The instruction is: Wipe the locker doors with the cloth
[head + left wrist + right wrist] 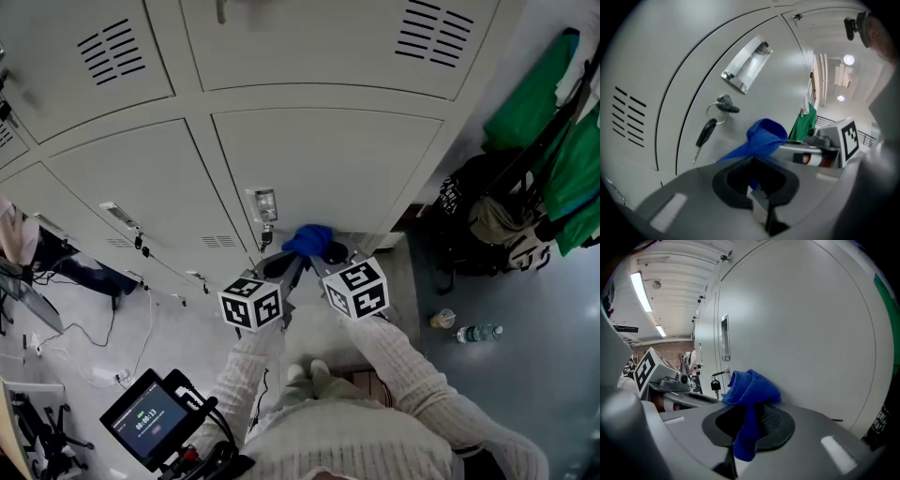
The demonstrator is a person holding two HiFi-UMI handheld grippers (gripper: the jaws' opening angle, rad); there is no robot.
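Grey sheet-metal locker doors, smooth, with louvred vents. Blue knit cloth is bunched against the lower door. Right gripper is clamped on it, and left gripper is closed on its tail. Key dangles on a ring just beside. Green garments hang at right.

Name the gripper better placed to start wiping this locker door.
Right, probably: the right gripper clamps the blue cloth with its wad bunched toward the locker door; the left gripper pinches only a thin tail.
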